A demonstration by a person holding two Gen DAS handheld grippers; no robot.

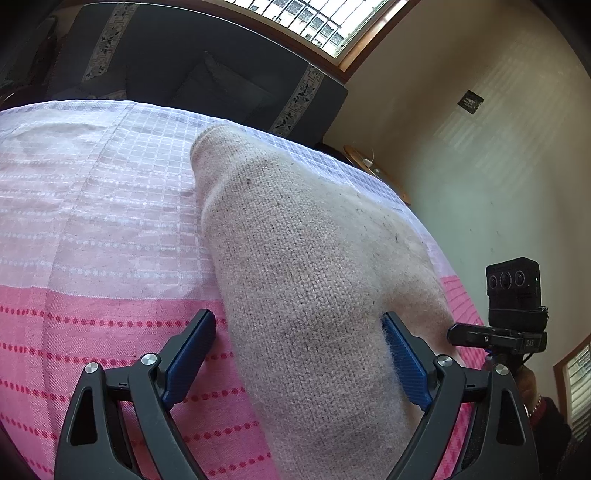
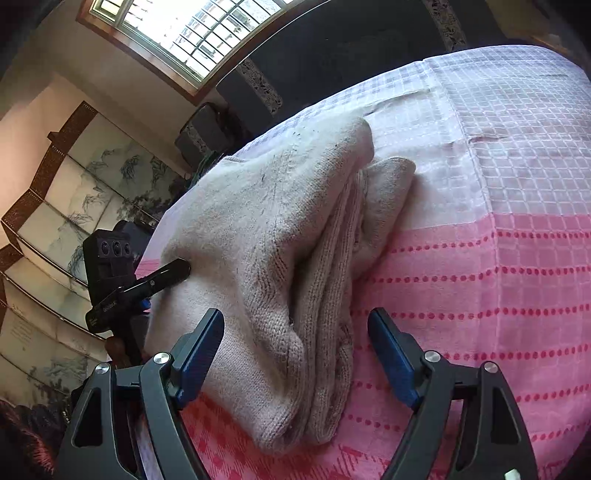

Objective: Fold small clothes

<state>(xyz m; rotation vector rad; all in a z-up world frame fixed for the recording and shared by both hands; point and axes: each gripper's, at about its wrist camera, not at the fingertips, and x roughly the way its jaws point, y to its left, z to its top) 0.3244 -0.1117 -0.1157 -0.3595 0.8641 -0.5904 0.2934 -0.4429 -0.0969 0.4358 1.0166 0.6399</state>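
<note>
I had both claws open: left gripper (image 1: 297,352) straddled the beige knit sweater (image 1: 295,258), pads not squeezing. Right gripper (image 2: 295,354) sat wide around its folded edge (image 2: 295,258), which lay on the pink cloth (image 2: 480,295).

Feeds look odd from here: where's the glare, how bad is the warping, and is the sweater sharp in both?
Left wrist view: window blown out at top, cloth edge bowed by the fisheye, sweater knit sharp, corners dark. Right wrist view: window overexposed too, wall panels curved, sweater folds crisp with soft shadow in the creases; no motion blur in either.
</note>
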